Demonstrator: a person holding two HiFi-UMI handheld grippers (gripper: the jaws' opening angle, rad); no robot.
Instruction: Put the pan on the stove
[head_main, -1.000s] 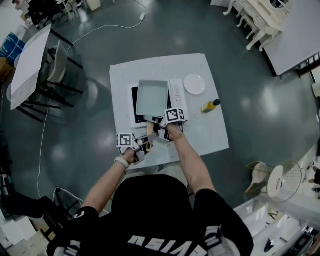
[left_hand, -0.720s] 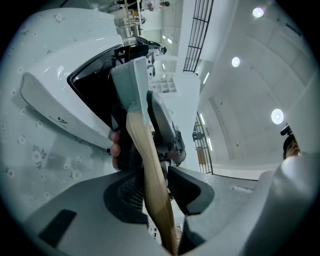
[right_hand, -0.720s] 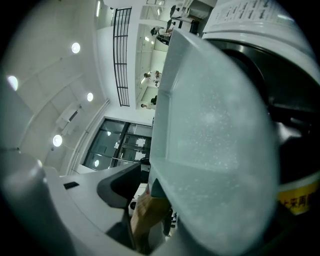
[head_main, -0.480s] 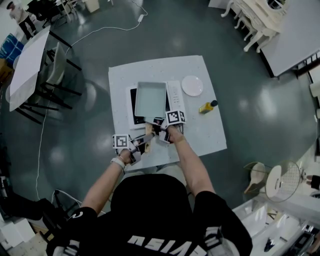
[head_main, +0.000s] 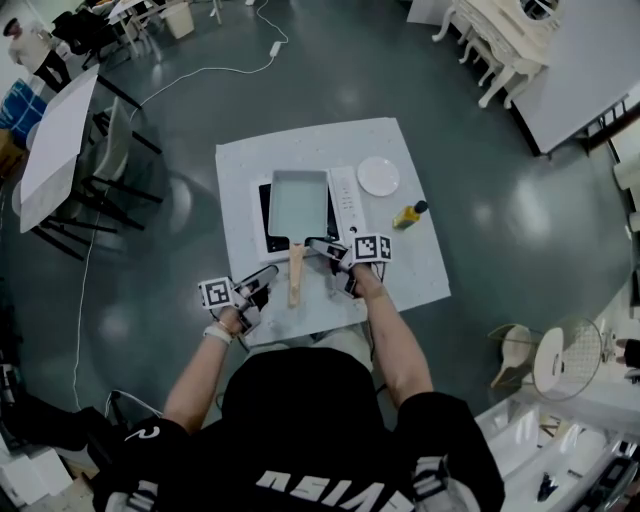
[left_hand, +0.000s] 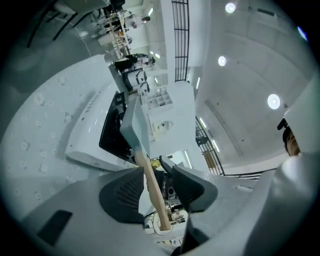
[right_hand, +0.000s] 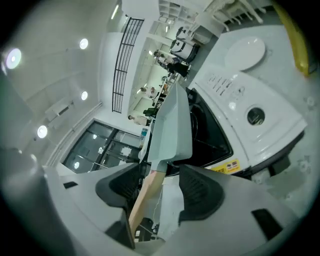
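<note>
- Left gripper (head_main: 262, 280): jaws have just been opening, now wide, nothing between them (it points level).
- Right gripper (head_main: 322, 250): jaws have just been opening, wide and empty, tipped slightly down.

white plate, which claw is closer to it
Right. The right claw is on the plate's near side, right of the pan handle; the left claw is farther, left of the handle. Both have just been opening; neither grips the handle.

left tool (head_main: 264, 276), right tool (head_main: 322, 247) opened, drawn back from pan handle (head_main: 295, 280)
</note>
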